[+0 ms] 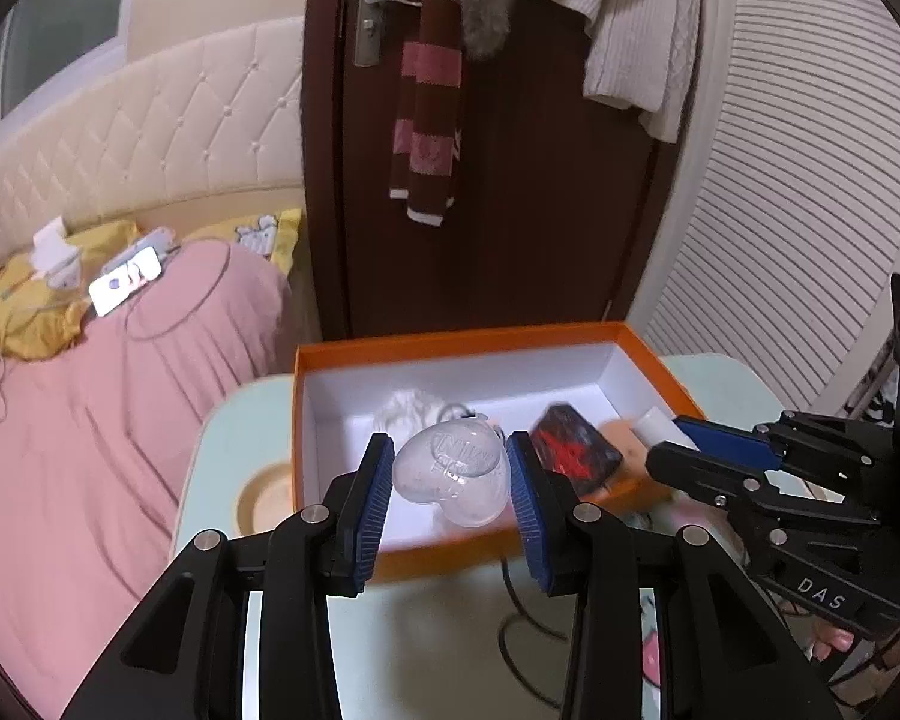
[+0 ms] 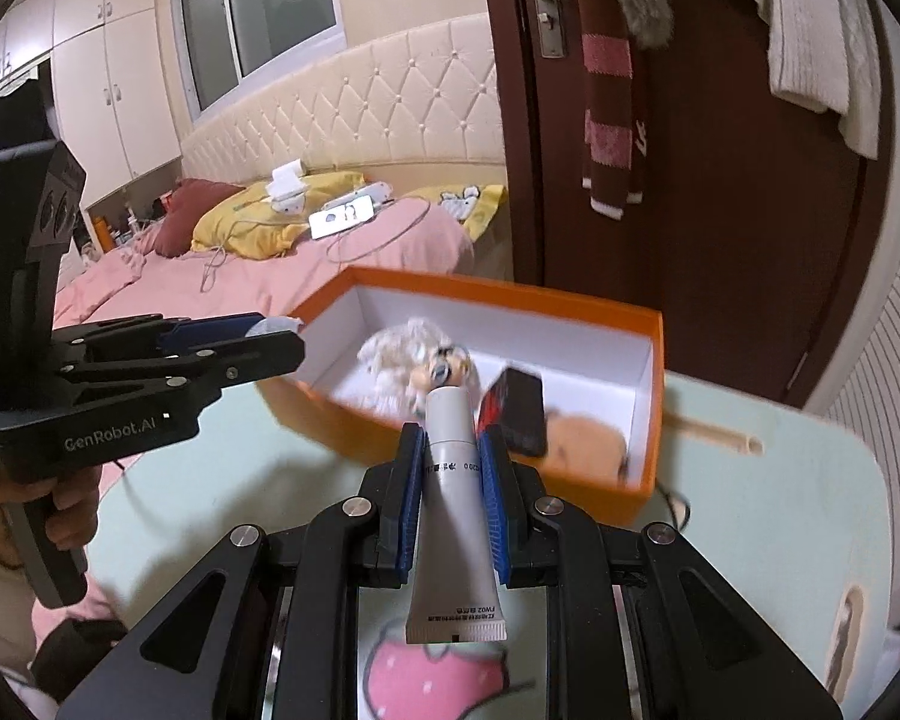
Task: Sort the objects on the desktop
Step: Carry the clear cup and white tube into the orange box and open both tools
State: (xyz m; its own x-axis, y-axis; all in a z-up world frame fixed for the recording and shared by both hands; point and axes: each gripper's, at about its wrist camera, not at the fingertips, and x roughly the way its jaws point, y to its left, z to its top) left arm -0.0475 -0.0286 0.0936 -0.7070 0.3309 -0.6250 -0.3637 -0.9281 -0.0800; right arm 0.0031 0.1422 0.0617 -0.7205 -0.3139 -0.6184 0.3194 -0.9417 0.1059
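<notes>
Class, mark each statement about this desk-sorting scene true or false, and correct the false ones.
1. The left gripper holds a clear heart-shaped case. True.
2. The right gripper is empty. False: it is shut on a white tube.
3. The orange box has a white inside. True.
4. A phone lies inside the box. False: it lies on the pink bed.
5. A striped scarf hangs on the door. True.

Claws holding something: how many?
2. The left claw grips a clear heart-shaped case; the right claw grips a white tube, both above the orange box.
</notes>
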